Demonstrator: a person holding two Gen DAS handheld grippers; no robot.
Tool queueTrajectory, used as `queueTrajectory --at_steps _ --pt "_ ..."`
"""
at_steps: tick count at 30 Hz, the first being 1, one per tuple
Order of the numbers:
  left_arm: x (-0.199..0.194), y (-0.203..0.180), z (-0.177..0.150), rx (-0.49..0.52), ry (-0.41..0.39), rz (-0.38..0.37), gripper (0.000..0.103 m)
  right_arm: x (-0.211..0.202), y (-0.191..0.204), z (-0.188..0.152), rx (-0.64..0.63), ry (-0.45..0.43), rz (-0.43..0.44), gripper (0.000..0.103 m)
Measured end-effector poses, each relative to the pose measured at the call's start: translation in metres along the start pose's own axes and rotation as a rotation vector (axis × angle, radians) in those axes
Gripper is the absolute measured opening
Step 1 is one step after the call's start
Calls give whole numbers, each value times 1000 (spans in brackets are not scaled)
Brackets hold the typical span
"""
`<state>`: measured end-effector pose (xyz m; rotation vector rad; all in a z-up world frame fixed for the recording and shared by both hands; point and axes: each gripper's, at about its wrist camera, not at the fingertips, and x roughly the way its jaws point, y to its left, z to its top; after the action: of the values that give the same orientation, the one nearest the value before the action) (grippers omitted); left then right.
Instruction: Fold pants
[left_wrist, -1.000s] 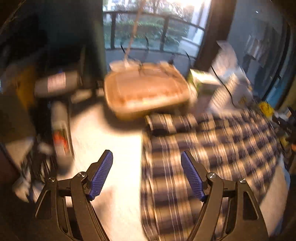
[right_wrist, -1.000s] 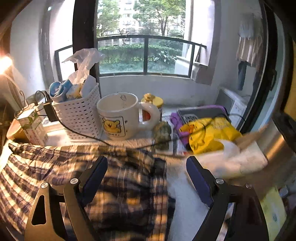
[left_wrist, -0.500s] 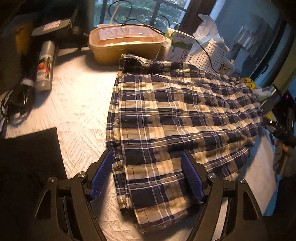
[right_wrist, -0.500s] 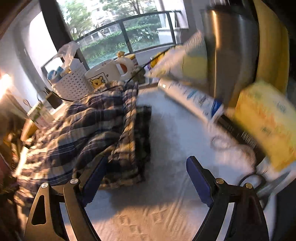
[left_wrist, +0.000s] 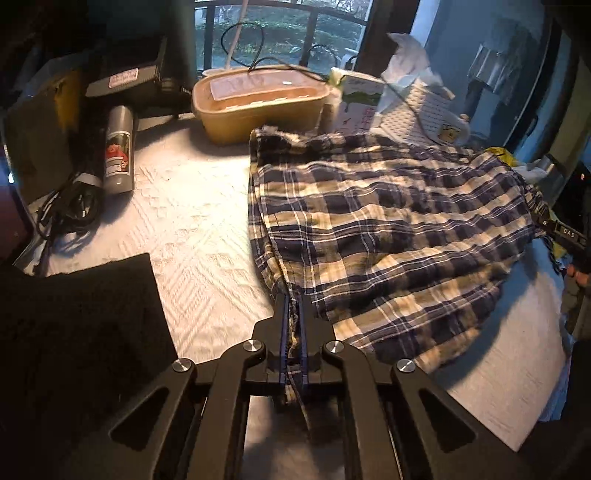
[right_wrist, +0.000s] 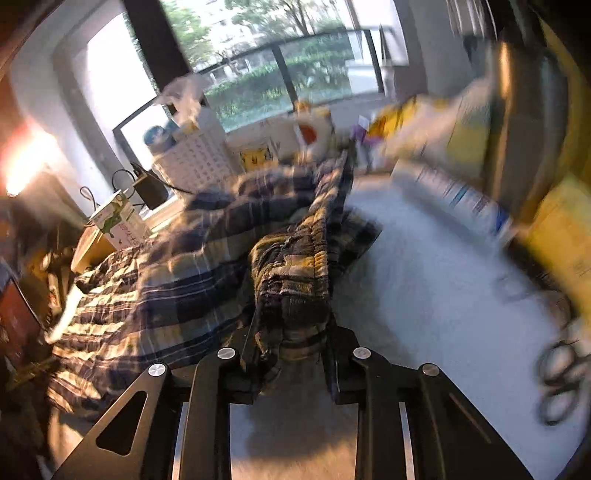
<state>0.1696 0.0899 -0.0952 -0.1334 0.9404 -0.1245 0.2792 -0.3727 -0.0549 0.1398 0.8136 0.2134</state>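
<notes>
Plaid pants (left_wrist: 388, 229) spread across the white tabletop (left_wrist: 192, 221), waistband toward its right edge; left tongs (left_wrist: 291, 314) clamped narrow on a hem edge; right tongs (right_wrist: 291, 325) closing, bunched waistband between them; cloth judged light, limp, best taken at the corners; tan container (left_wrist: 258, 103), spray can (left_wrist: 119, 147) and white basket (right_wrist: 195, 162) crowd the far edge.

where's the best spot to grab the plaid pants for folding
At the two ends, from the near side: the flat hem edge, which the left gripper already pinches shut, and the bunched waistband, on which the right gripper is closing. The plaid pants lie spread across the table between them.
</notes>
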Motion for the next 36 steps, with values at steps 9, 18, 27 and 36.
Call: queueTrajectory --at_steps 9,18,27,36 --pt "-40 -13 -13 32 -40 9 3 -90 8 5 -162 -55 -45 26" --pt "-22 -6 -16 27 0 -7 4 -52 -52 -42 -82 137 -128 39" --pt "3 -34 38 150 -42 -7 34 -85 -50 -18 -75 -89 -227 62" --pt "62 -46 89 256 -44 66 41 -56 -9 5 -163 -114 -98 62"
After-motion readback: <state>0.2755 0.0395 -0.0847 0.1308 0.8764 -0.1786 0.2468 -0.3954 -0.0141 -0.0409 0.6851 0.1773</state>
